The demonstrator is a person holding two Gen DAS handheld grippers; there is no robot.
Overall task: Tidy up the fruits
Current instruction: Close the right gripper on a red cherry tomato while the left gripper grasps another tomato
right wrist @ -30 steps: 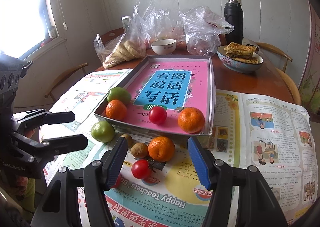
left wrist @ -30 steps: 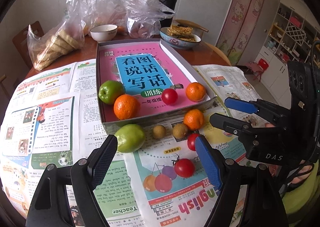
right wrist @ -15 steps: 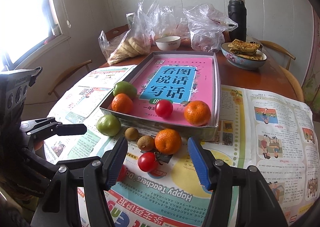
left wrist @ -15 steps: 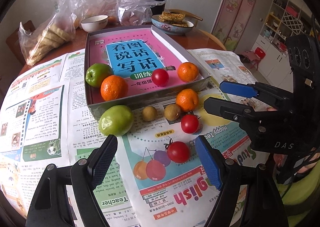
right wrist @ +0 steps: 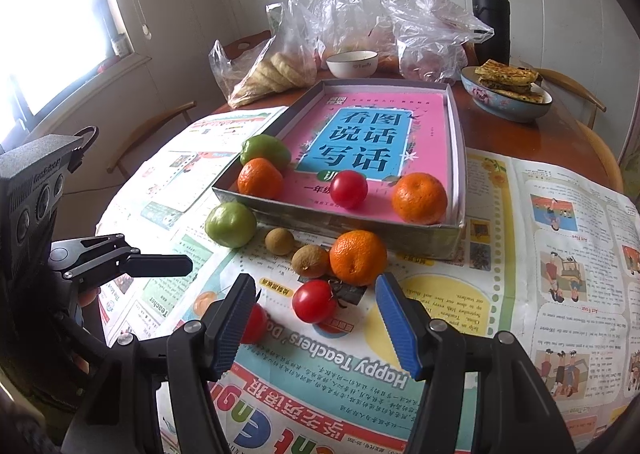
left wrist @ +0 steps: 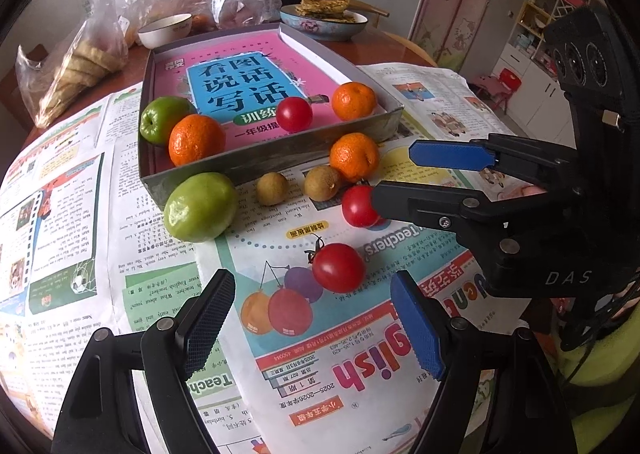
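A grey box (left wrist: pixel 272 158) lined with a pink book holds a green apple (left wrist: pixel 164 118), two oranges (left wrist: pixel 196 140) and a tomato (left wrist: pixel 294 114). On the newspaper in front lie a green apple (left wrist: pixel 200 206), two small brown fruits (left wrist: pixel 272 188), an orange (left wrist: pixel 354 156) and two tomatoes. My left gripper (left wrist: pixel 312 282) is open, its tips just short of the near tomato (left wrist: pixel 338 268). My right gripper (right wrist: pixel 316 286) is open too, with the other tomato (right wrist: pixel 314 302) just ahead of its fingertips. Neither gripper's pads touch any fruit.
Behind the box stand a white bowl (right wrist: pixel 352 64), plastic bags of bread (right wrist: pixel 276 70), a black flask (right wrist: pixel 490 18) and a blue bowl of flatbreads (right wrist: pixel 506 94). Newspaper (right wrist: pixel 560 234) covers the round wooden table. Wooden chairs (right wrist: pixel 160 126) ring it.
My left gripper has dropped and closed in on the loose fruit; the near tomato now sits near its fingertips. The right gripper's view has shifted only slightly. Both jaws kept their width.
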